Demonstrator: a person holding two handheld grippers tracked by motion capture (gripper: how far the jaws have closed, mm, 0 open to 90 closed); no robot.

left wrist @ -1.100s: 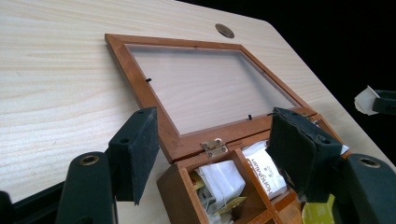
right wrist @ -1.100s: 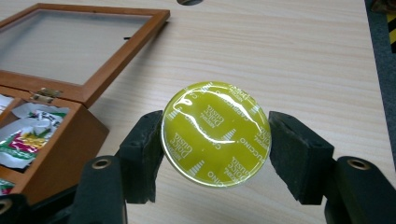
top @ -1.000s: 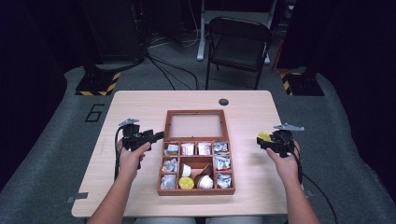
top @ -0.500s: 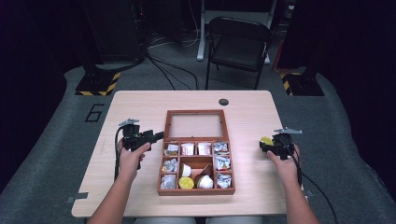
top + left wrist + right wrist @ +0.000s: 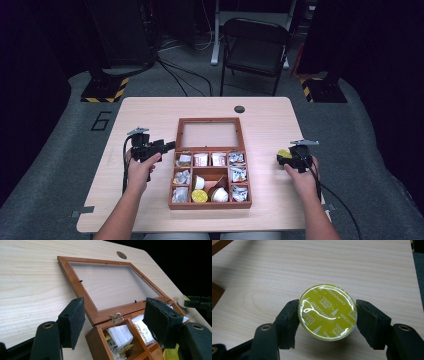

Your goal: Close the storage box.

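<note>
While the right gripper (image 5: 327, 322) brackets a round coffee capsule with a glossy yellow-green foil lid (image 5: 327, 312), its jaws pinch the rim from both sides, though the right-hand contact looks slight. It sits on the pale wooden tabletop (image 5: 270, 125), right of the open brown wooden compartment box (image 5: 212, 150). Likely light, rigid, slippery; the rim is the sensible hold. Foil faces up, axis vertical. Left gripper (image 5: 112, 322) jaws are spread, empty.
</note>
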